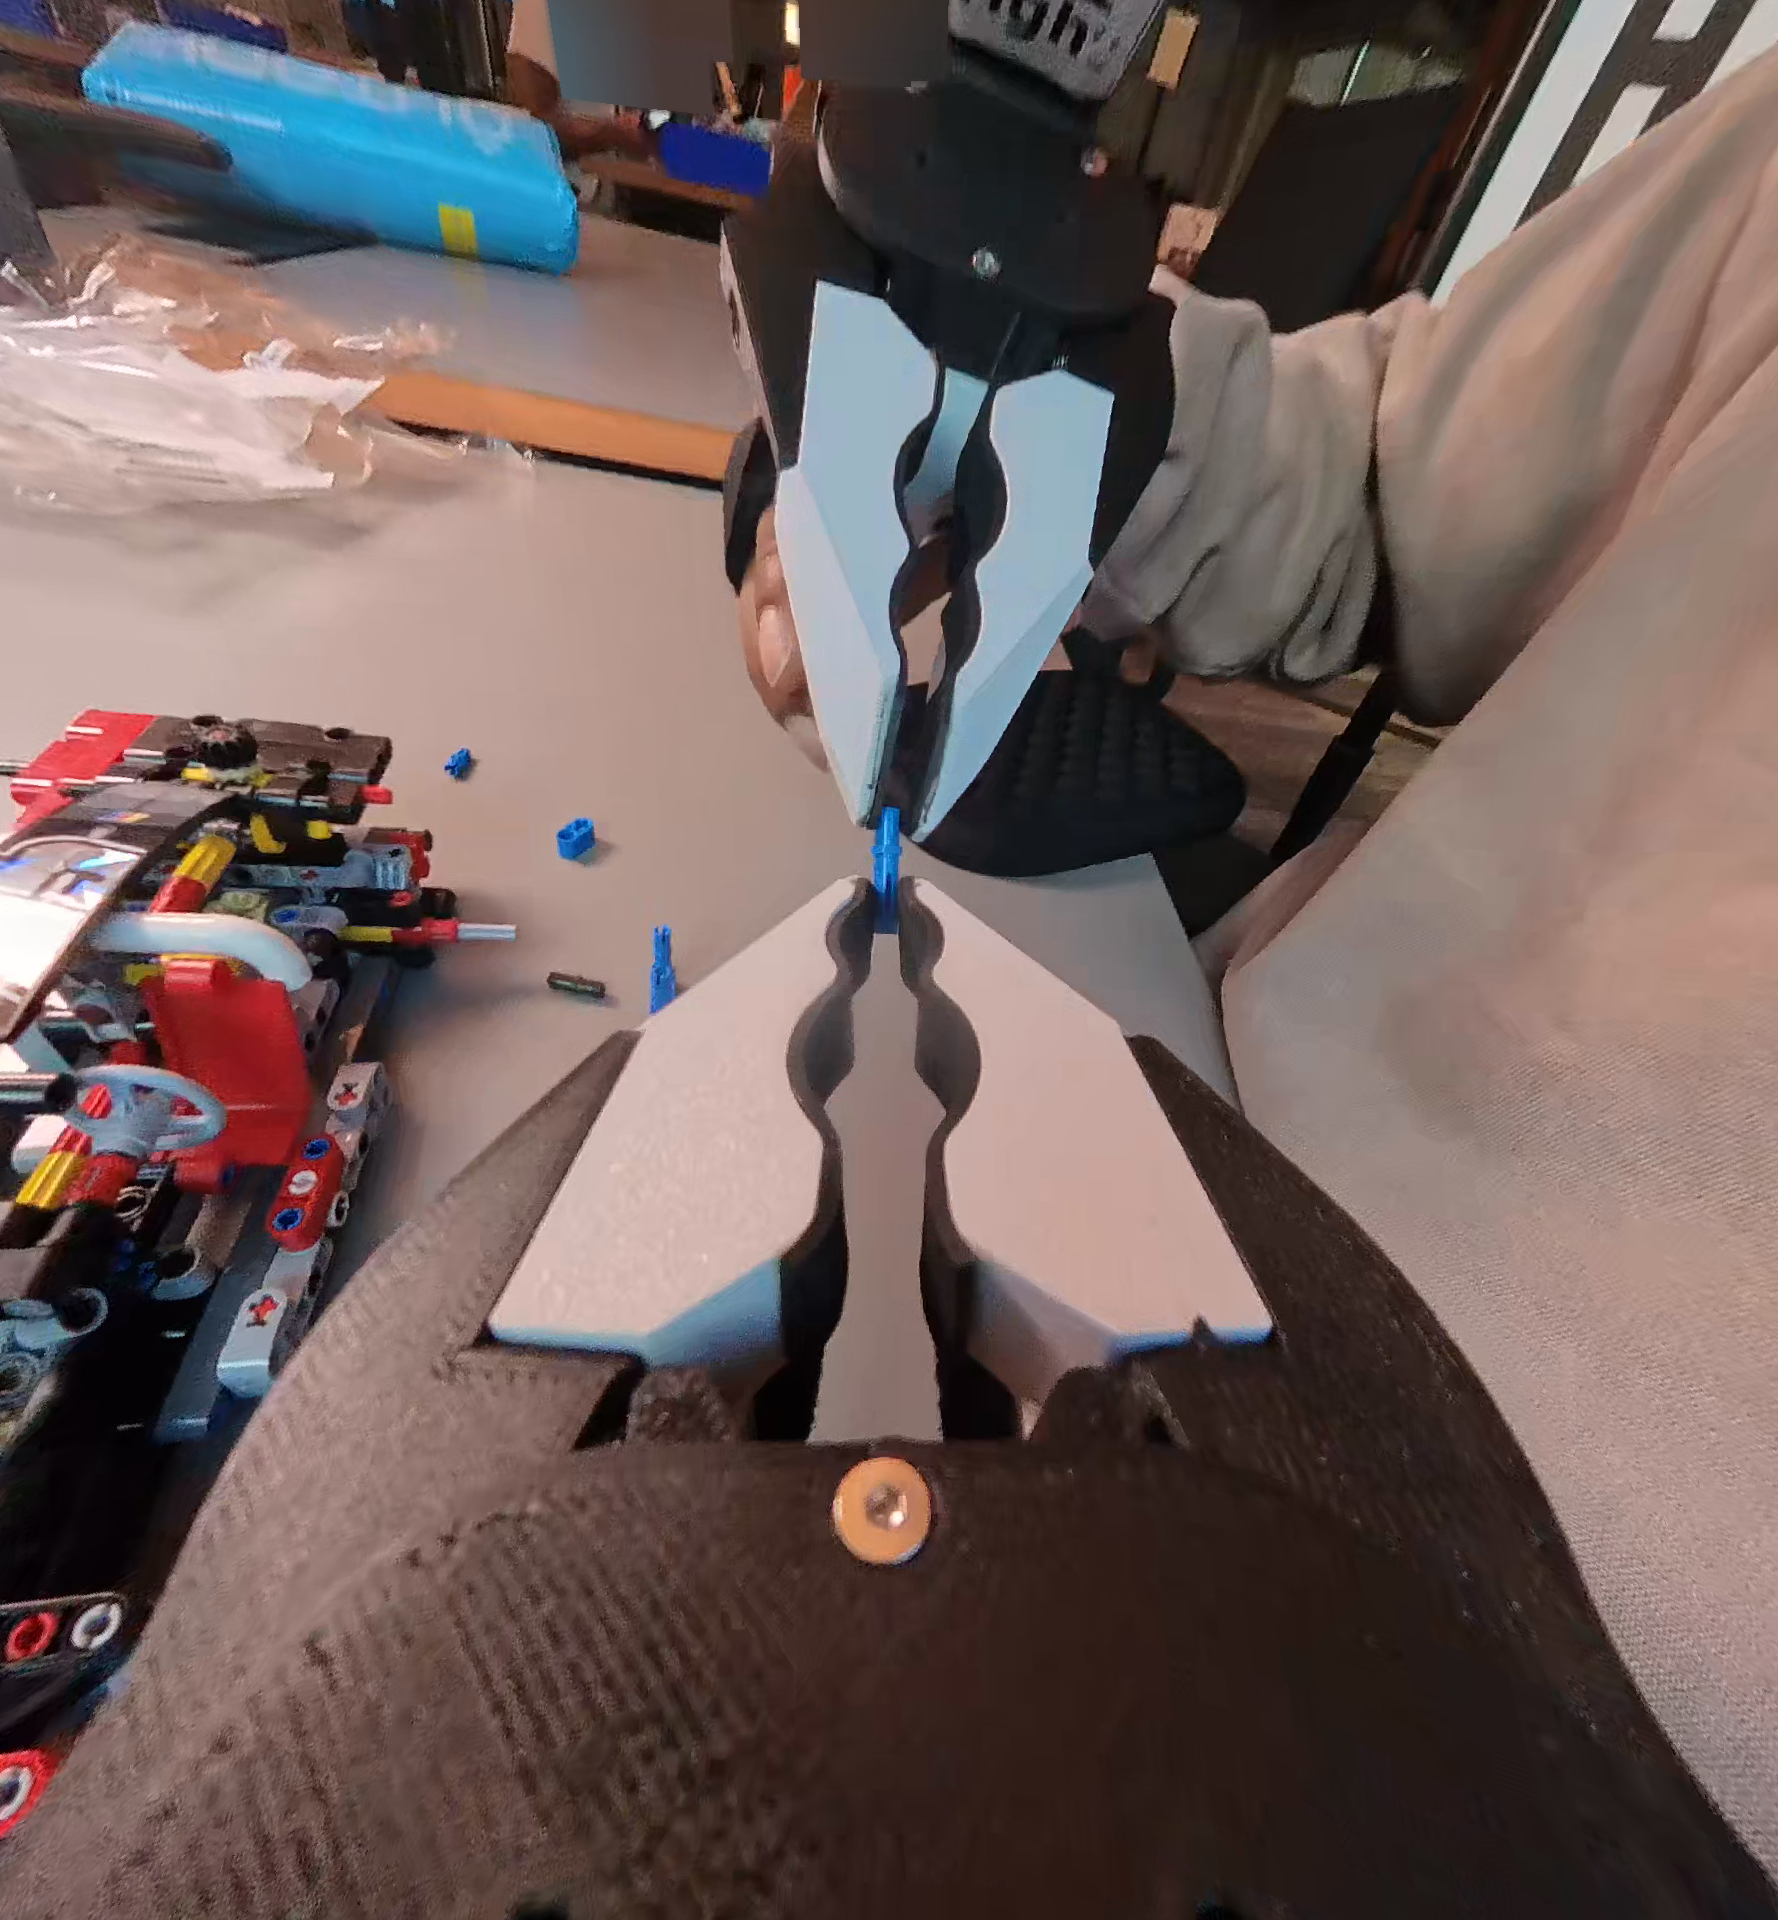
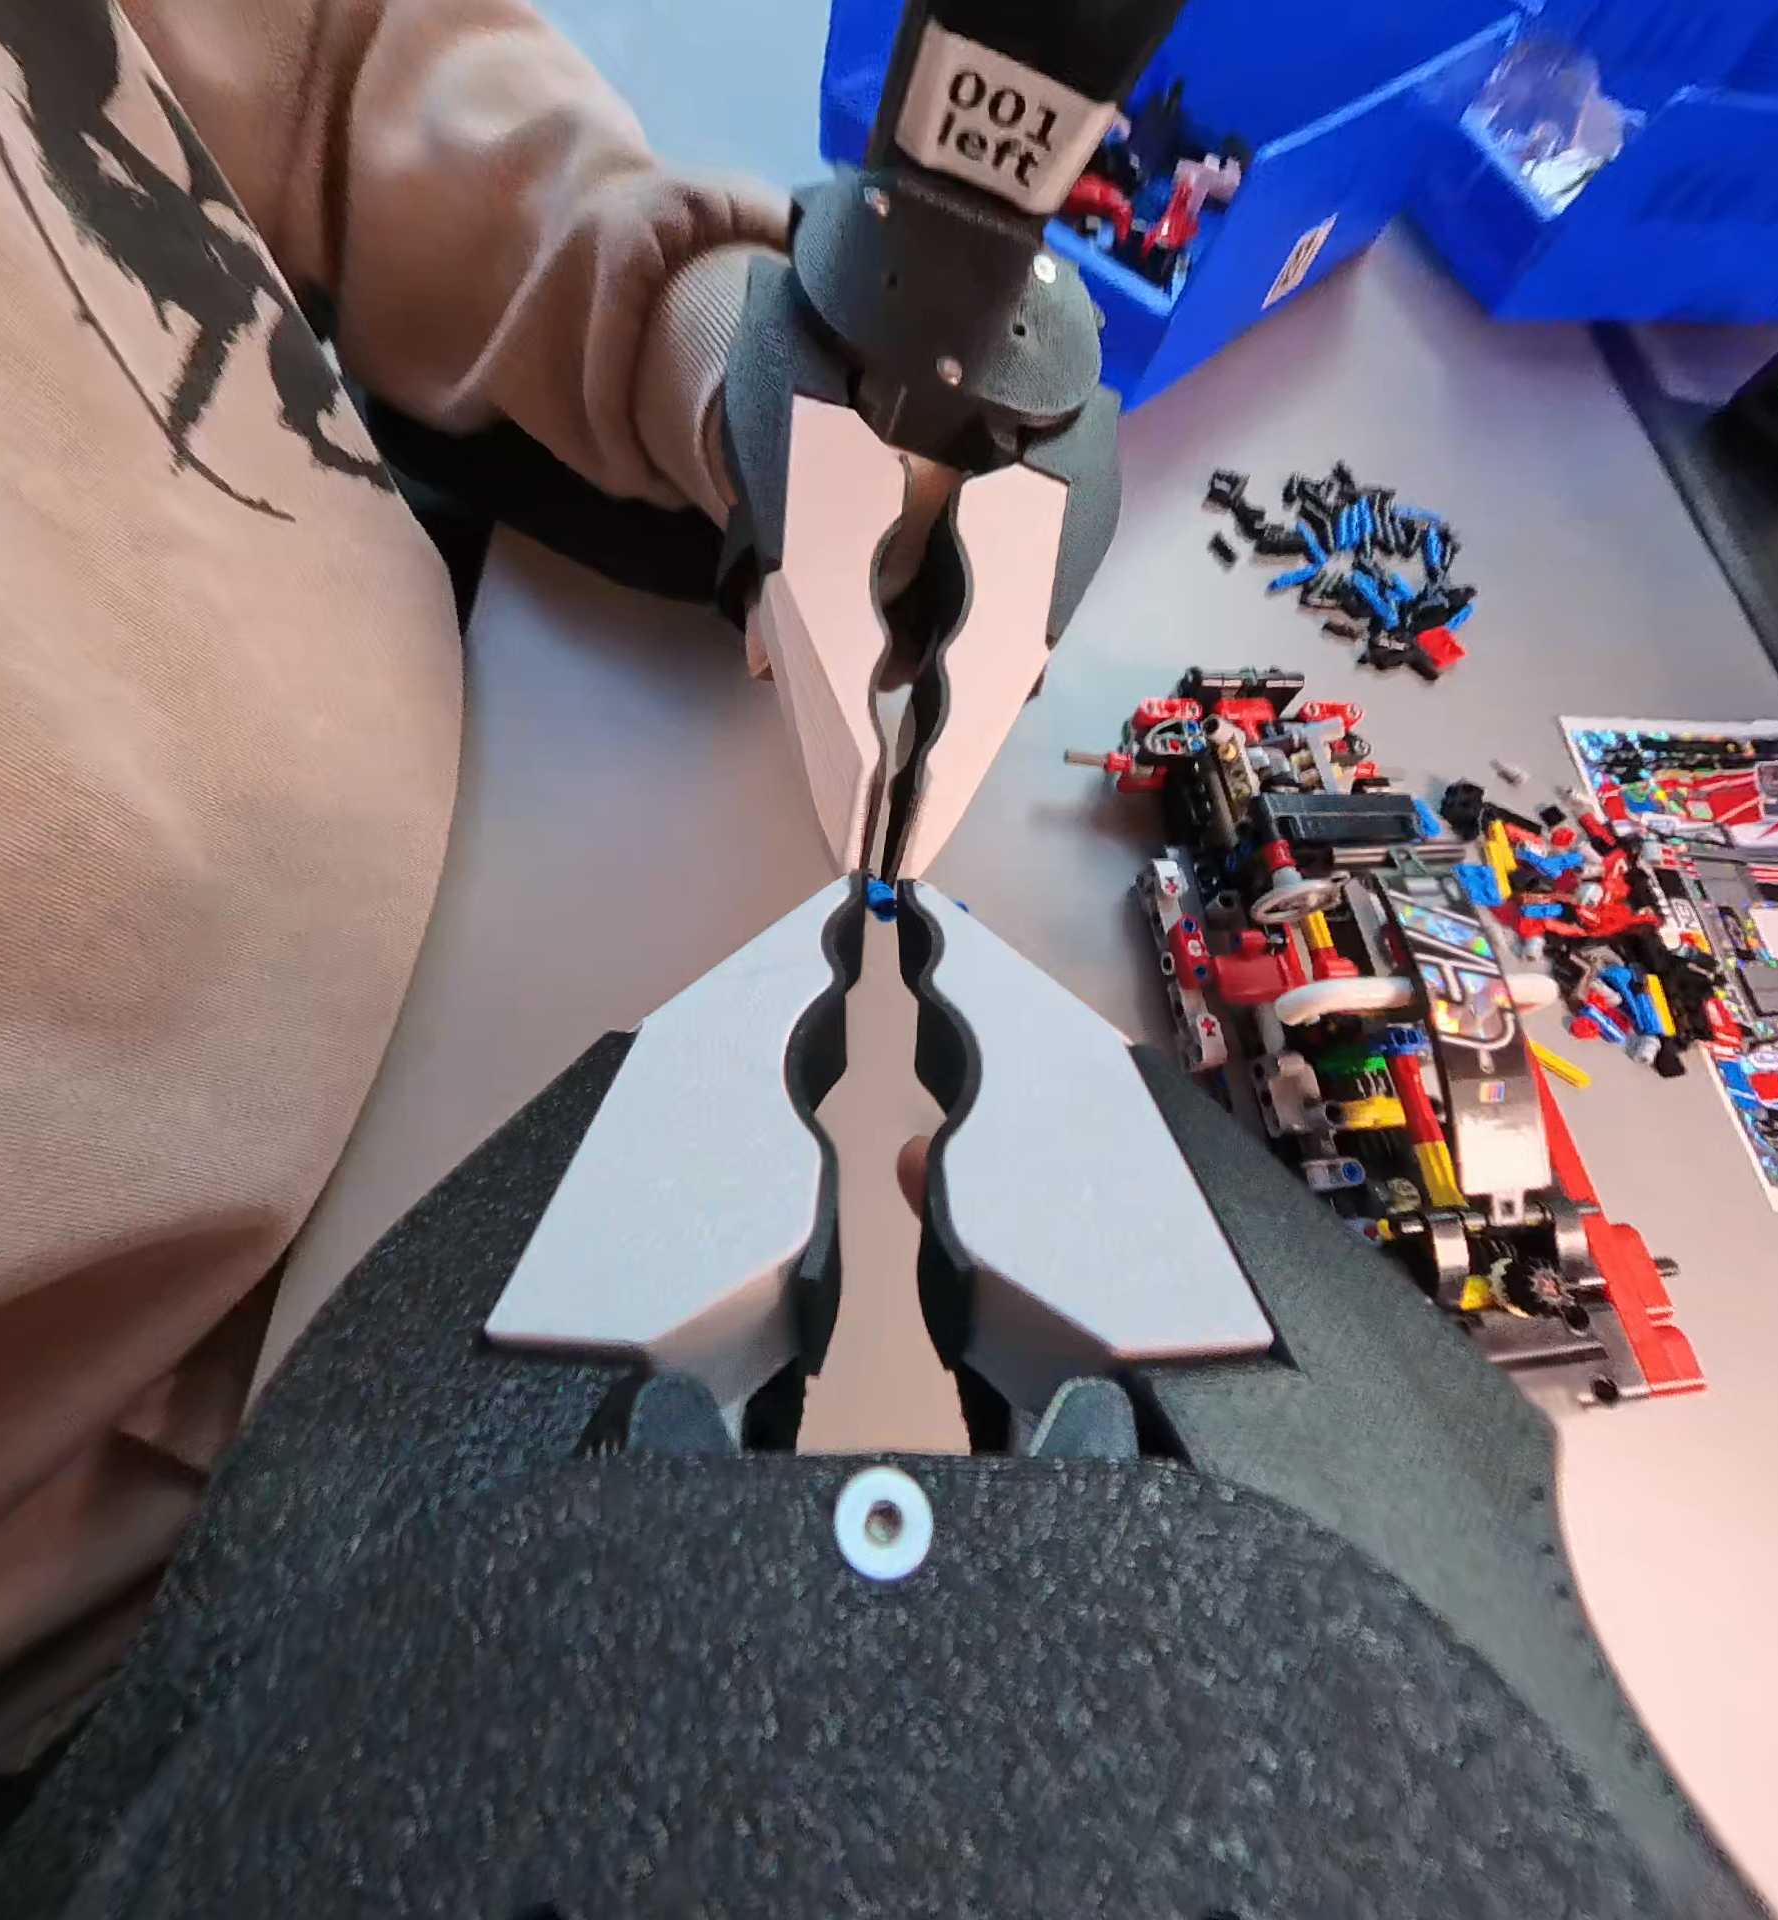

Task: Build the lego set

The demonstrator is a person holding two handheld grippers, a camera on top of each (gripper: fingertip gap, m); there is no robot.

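Passing a small blue pin from one gripper to the other, up in the air beside the lego car. Looks like a swap of hold, to get a better grip before pushing the pin into the car.

Keep both sets of tips lined up nose to nose. Keep squeezing with one gripper until sure of a firm hold with the other. Then let go slowly, to avoid dropping the pin onto the worktop next to the car. No twisting, no hard pulling: easy to flick away such a tiny part.

Left gripper: almost together, pinching one end of the pin at the very tips. Right gripper: almost together too, pinching the other end. Touching nothing else.

Pin off the worktop, apart from the car, above a few loose blue bits beside the car.
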